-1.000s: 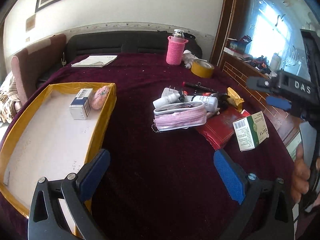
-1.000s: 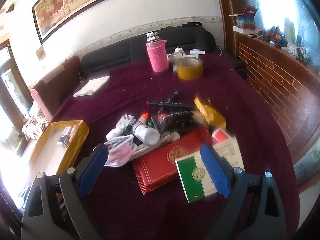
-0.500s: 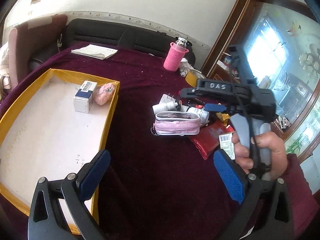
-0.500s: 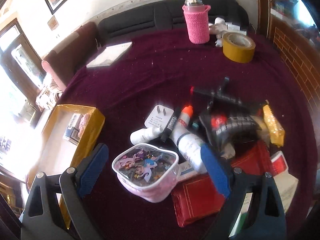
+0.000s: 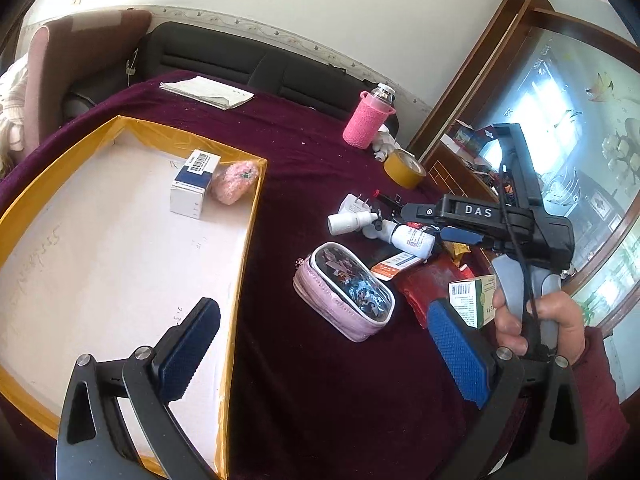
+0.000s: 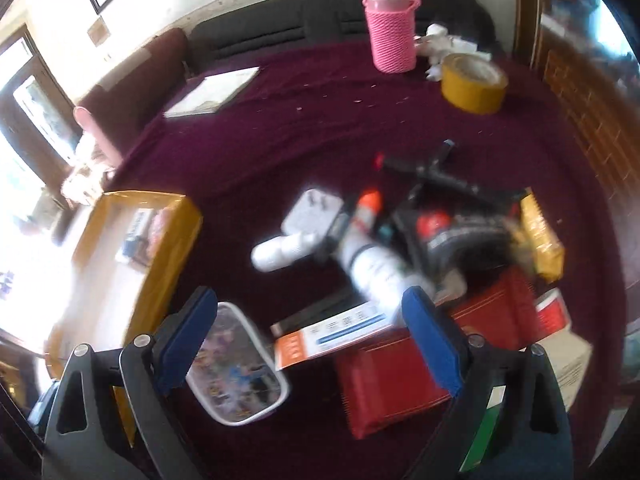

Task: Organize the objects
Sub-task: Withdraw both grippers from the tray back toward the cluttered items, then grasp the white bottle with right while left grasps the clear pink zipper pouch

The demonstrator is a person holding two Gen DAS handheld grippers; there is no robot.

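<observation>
We see a table under a dark maroon cloth [image 5: 320, 400], and on its left part lies the largest container, a shallow yellow-walled tray [image 5: 244, 248] with a white floor. In its far right corner sit two things: a white and blue box [image 5: 192, 188] with a barcode on top, and a pink fuzzy lump [image 5: 236, 180] just beside it, close against the tray wall. The remaining tray floor shows only faint handwriting.

To the right of the tray, apart from it, lies a cluttered heap. Its largest piece is a red booklet [image 6: 396, 376], flat on the cloth. Next comes a pink zip pouch [image 5: 344, 294] with a clear cartoon-printed face; it lies nearest the tray, and what is in it we cannot tell. A green and white box [image 5: 470, 300] stands at the heap's right edge. A white bottle [image 6: 376, 268] with an orange cap lies on its side, its base resting over an orange and white carton [image 6: 332, 332]. A smaller white bottle [image 5: 348, 222] and a white plug adapter [image 5: 354, 204] lie beyond.

Farther back stand a pink knitted flask [image 5: 366, 122] and a yellow tape roll [image 5: 404, 168].

Our left gripper [image 5: 324, 360] hovers over the tray's near right edge, jaws spread wide, holding nothing. Our right gripper [image 6: 308, 340] hangs above the pouch and carton, likewise spread and empty.
</observation>
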